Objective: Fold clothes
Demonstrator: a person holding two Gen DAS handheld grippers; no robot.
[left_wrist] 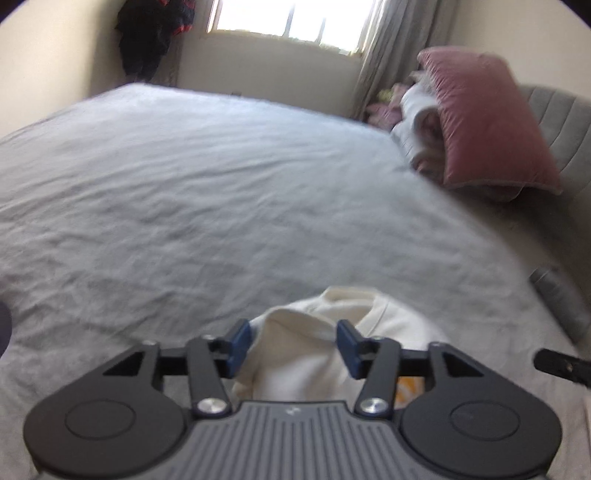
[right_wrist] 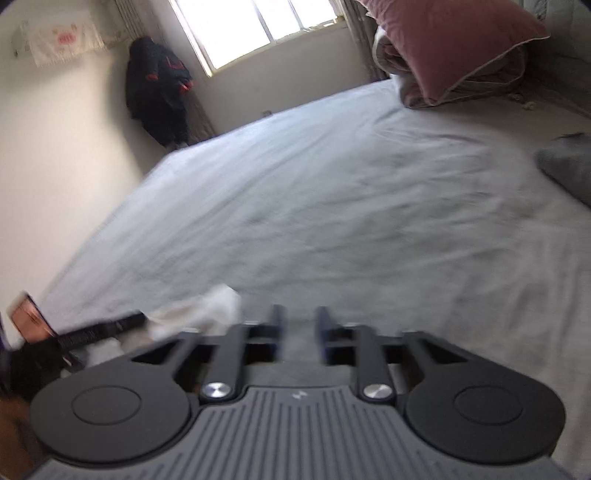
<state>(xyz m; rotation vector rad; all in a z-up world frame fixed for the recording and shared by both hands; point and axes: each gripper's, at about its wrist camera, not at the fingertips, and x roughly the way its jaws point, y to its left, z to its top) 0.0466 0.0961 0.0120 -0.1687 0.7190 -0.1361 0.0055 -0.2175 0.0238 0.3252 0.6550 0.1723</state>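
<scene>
Daylight from a window (left_wrist: 280, 22) fell across a wide bed (left_wrist: 192, 192) under a rumpled pale grey sheet, with a pink pillow (left_wrist: 487, 122) propped on rolled bedding at the head end and a dark jacket (right_wrist: 159, 92) hanging in the far corner. The cream garment (left_wrist: 325, 354) lay bunched on the sheet at the near edge, directly in front of the left hand-held gripper (left_wrist: 293, 345). That one's blue pads stood spread to either side of a raised fold, with cloth between them but not pressed, so nothing was held. The right hand-held gripper (right_wrist: 297, 328) was also parted, with only bare sheet showing in the gap; in its view the garment (right_wrist: 207, 306) sat off to the left, beside the other tool.

Both views were smeared, which suggested quick movement. The main risk seemed to be a poor regrasp: closing on the thick heap could catch several layers at once, and lifting would then drag the whole bundle rather than one edge. With the right side well off the cloth, a fold made from one hand alone would likely come out skewed. A grey cloth (right_wrist: 569, 166) near the head end could get swept along too.
</scene>
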